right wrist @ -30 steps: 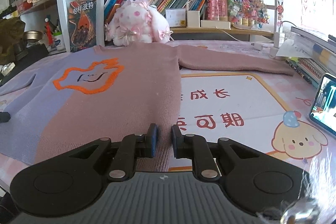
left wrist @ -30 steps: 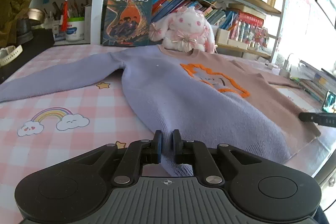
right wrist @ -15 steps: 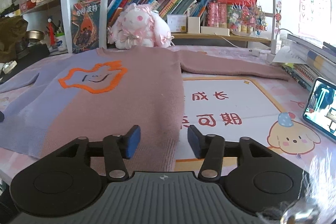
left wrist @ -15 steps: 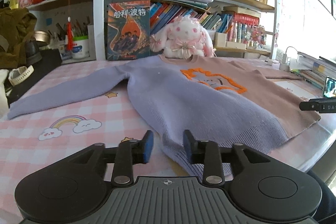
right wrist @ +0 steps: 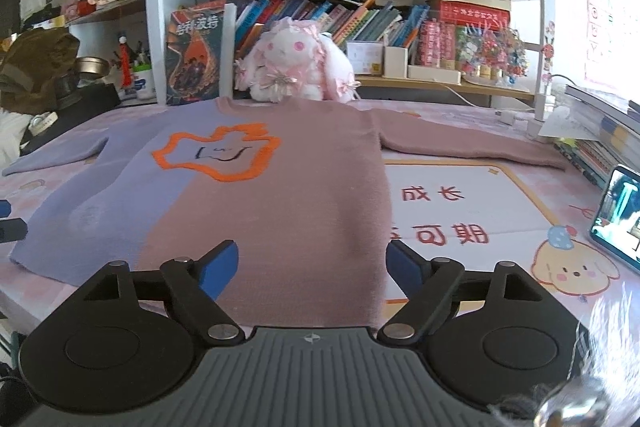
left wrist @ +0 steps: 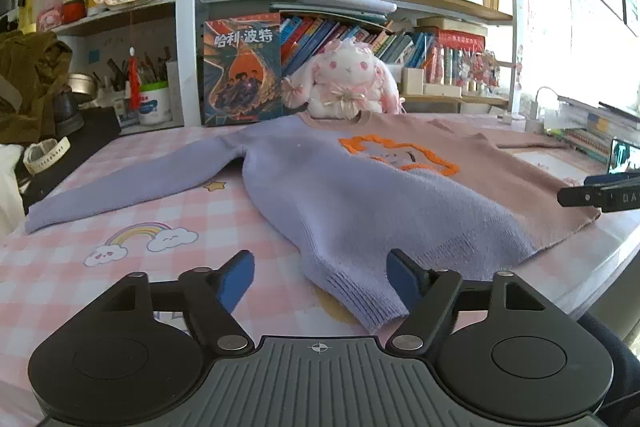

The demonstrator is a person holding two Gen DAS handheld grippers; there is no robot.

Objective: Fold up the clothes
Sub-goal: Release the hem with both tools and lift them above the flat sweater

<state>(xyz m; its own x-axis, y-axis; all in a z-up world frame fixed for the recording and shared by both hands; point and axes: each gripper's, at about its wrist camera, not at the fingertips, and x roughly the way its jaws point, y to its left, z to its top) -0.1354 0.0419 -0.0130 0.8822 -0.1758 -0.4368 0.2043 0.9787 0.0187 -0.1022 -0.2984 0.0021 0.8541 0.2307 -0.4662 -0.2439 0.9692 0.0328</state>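
A knitted sweater (left wrist: pixel 360 195), half lilac and half dusty pink with an orange outline on the chest, lies flat and spread out on the desk, sleeves out to both sides. It also shows in the right wrist view (right wrist: pixel 280 187). My left gripper (left wrist: pixel 320 273) is open and empty, just short of the lilac hem corner. My right gripper (right wrist: pixel 312 267) is open and empty, over the pink hem near the desk's front edge. The right gripper's tip shows in the left wrist view (left wrist: pixel 600 191) at the far right.
A pink checked desk mat (left wrist: pixel 120 227) covers the desk. A plush rabbit (right wrist: pixel 292 67) and an upright book (left wrist: pixel 240 71) stand behind the sweater's collar under full bookshelves. A phone (right wrist: pixel 618 219) leans at the right, by stacked books (right wrist: pixel 600 131).
Both grippers have opened and let go of the sweater's hem, then drawn back toward the desk's front edge. The sweater now lies flat.
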